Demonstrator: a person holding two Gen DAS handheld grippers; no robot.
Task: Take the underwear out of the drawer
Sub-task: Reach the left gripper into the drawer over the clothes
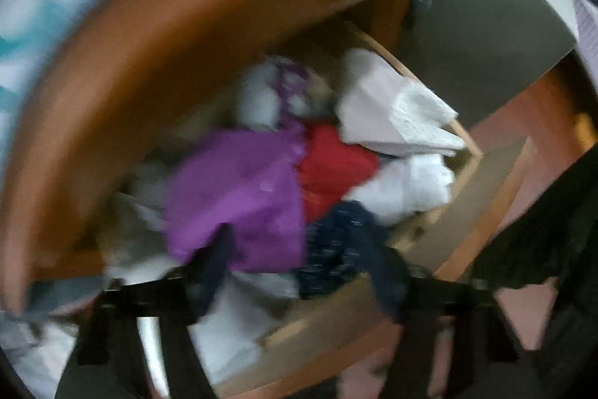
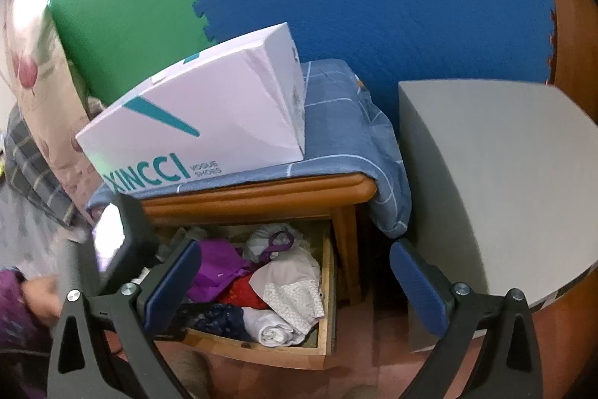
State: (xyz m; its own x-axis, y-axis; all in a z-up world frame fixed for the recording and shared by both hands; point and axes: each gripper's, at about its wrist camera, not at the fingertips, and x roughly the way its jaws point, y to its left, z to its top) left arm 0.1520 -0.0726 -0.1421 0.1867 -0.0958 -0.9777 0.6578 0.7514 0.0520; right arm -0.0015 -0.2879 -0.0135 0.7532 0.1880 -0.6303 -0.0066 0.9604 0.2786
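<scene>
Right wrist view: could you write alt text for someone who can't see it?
An open wooden drawer of a bedside cabinet brims with a purple garment, red fabric and white folded underwear. Open blue-padded tongs hover before it; a white shoe box sits above.

- The left gripper [image 1: 302, 272] points steeply down into the open drawer [image 1: 463, 152]; the whole view is blurred.
- Its dark jaws stand partly apart, and whether they press on anything cannot be told.
- Purple cloth [image 1: 239, 197] lies just ahead of the jaws.
- Navy patterned cloth [image 1: 344, 242] lies between the jaws.
- Red cloth [image 1: 332, 167] and white cloth [image 1: 392, 111] lie farther ahead.
</scene>
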